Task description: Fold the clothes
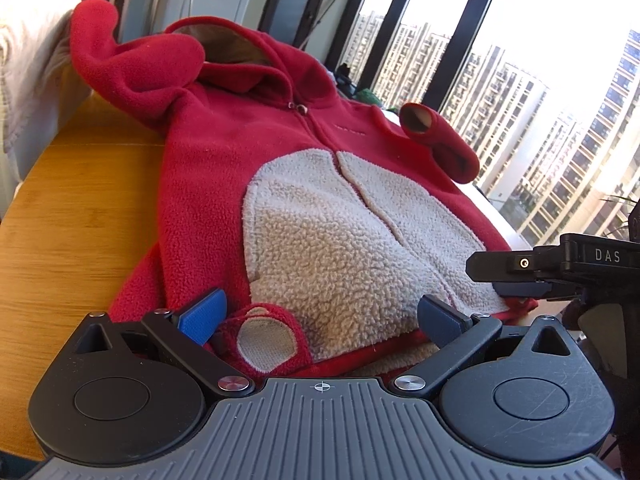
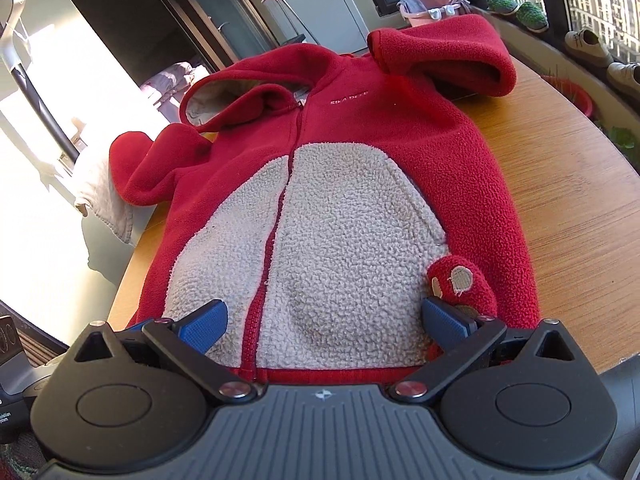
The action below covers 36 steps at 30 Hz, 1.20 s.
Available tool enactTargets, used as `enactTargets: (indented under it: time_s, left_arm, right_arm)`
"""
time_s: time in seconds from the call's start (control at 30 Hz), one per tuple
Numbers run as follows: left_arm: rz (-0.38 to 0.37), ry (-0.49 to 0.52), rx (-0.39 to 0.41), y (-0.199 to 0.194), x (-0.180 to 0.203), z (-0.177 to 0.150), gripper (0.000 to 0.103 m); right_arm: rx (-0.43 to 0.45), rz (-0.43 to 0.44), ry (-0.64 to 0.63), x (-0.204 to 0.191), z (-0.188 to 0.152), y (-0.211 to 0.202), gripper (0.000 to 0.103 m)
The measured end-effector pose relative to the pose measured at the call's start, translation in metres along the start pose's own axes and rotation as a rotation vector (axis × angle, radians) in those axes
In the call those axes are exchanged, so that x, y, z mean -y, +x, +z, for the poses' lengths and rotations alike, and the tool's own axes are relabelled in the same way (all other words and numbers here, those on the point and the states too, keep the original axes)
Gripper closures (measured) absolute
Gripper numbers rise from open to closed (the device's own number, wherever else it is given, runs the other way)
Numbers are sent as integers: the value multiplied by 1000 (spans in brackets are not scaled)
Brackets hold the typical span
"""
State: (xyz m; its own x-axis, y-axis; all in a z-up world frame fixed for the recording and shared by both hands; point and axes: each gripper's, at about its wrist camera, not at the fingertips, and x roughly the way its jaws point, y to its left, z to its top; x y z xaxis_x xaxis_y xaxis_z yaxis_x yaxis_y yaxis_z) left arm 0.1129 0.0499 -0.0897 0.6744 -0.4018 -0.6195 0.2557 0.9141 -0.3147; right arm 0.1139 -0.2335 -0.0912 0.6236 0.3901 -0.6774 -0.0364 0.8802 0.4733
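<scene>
A red fleece hooded baby suit (image 1: pixel 208 184) (image 2: pixel 472 152) with a beige sherpa belly panel lies face up and zipped on the wooden table (image 1: pixel 80 208) (image 2: pixel 580 200), hood far from me. My left gripper (image 1: pixel 320 316) is open at its lower hem, and a red foot with a beige sole (image 1: pixel 260 344) lies just inside its left finger. My right gripper (image 2: pixel 324 320) is open too, straddling the zipper at the hem, with another red foot (image 2: pixel 460 284) beside its right finger. In the left wrist view the right gripper (image 1: pixel 508 276) reaches in from the right. Neither holds cloth.
A white cloth (image 1: pixel 24 80) (image 2: pixel 104 200) hangs past the table's left edge. Both sleeves are bunched near the hood. Tall windows stand to the right. Shoes (image 2: pixel 588 46), a pink basin (image 2: pixel 424 12) and a red bowl (image 2: pixel 572 92) lie beyond the table.
</scene>
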Motion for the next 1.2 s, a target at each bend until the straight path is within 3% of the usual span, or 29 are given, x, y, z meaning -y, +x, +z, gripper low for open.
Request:
enactTargets:
  time_s: [0.27,0.57,0.73,0.87,1.03,1.13,1.2]
  left_arm:
    - [-32,-23,-28,-8,-6,3,0]
    - [41,25,-40,6,7,18,0]
    - [62,67,21,3,17,29,0]
    - [57,84,27,14,23,38,0]
    - [103,80,-38,45,21,36,0]
    - [103,82,-30,47,18,34,0]
    - [92,78,-28,47,16,33,0]
  right_arm:
    - [-14,4,25,1,-2,-5,0]
    - [-11,-5,-38,-2,-3,0,0]
    - [-10,18,-22,0,4,-3,0]
    - [60,34,-39,-4,21,-7,0]
    - [93,-19,-27,3,43,17,0]
    - [109,-7,55,20,43,32,0]
    - [129,5,45,22,39,33,0]
